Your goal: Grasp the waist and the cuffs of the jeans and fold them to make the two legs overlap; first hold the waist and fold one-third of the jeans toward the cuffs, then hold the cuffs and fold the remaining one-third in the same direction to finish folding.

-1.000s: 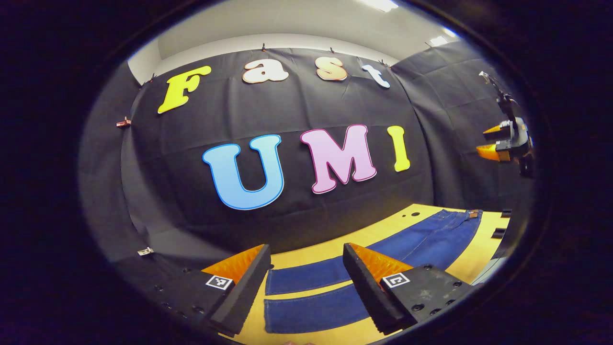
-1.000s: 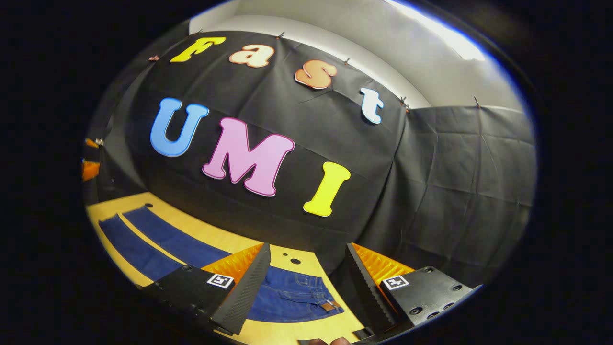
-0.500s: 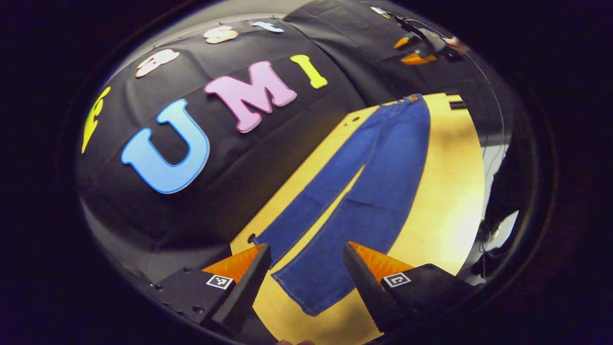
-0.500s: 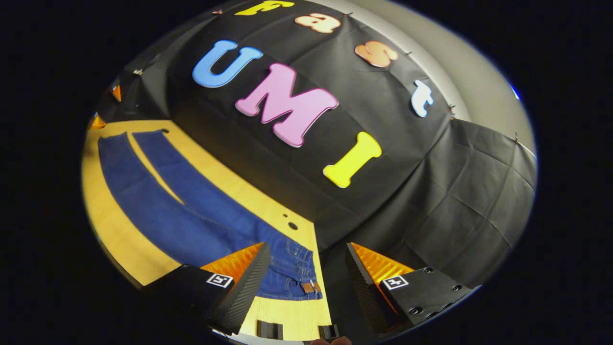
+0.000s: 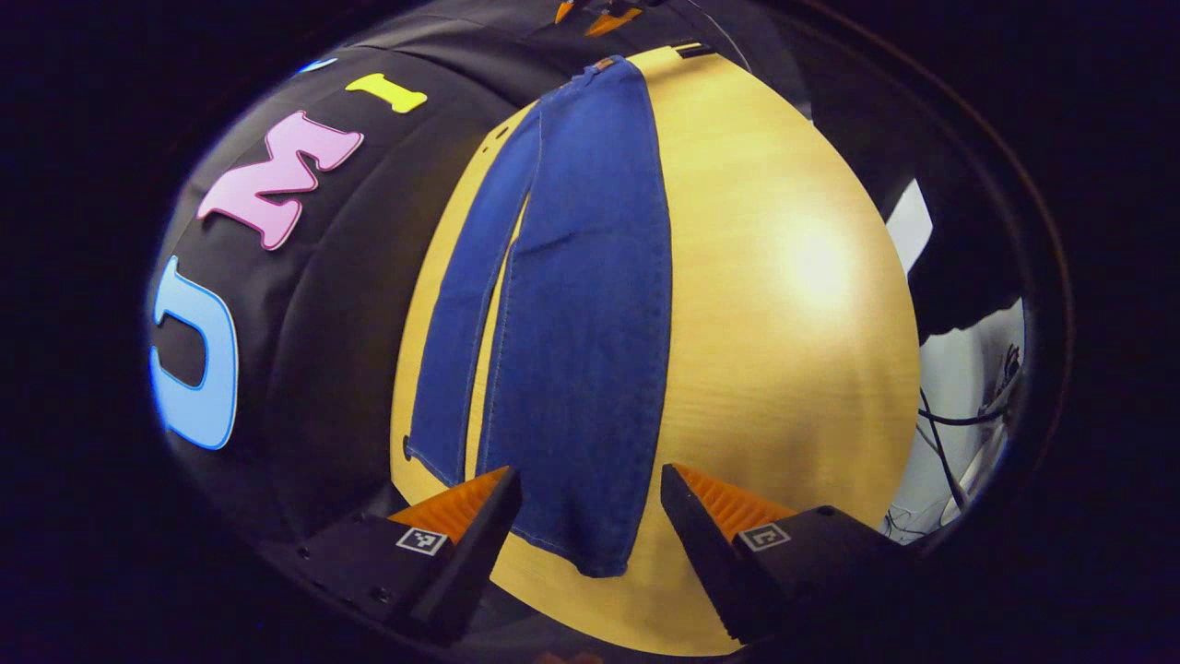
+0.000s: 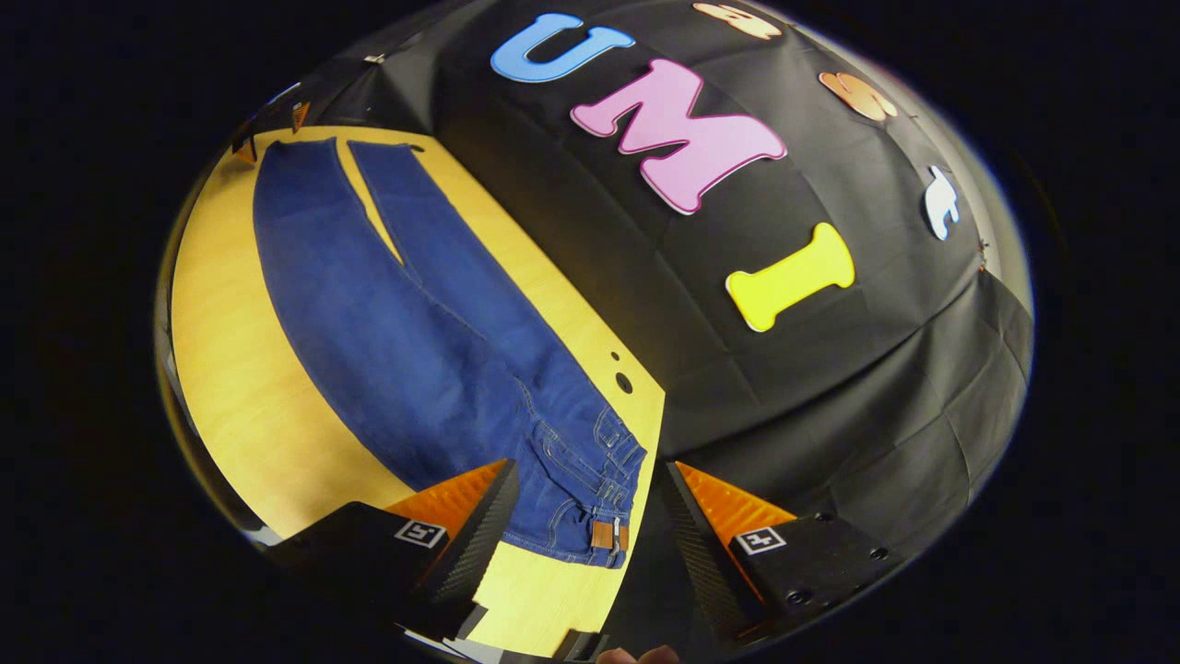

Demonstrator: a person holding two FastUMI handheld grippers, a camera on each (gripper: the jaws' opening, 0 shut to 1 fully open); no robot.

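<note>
Both hand-held grippers [image 5: 590,526] [image 6: 590,526] wide open above flat jeans [image 5: 572,304], empty.

One pair of jeans, two grippers, one surface.

A single pair of jeans [image 5: 581,304] lies flat on one wooden surface [image 5: 784,304], with two legs side by side and two cuffs; one cuff sits between the left gripper [image 5: 590,498] jaws at 6 o'clock of the left gripper view. One waist end with one brown patch [image 6: 608,533] sits at 6 o'clock of the right gripper view, between the right gripper [image 6: 590,503] jaws. Each gripper has two fingers, and each finger base carries one square marker. Two dark holes [image 6: 620,376] mark the surface near the waist.
</note>
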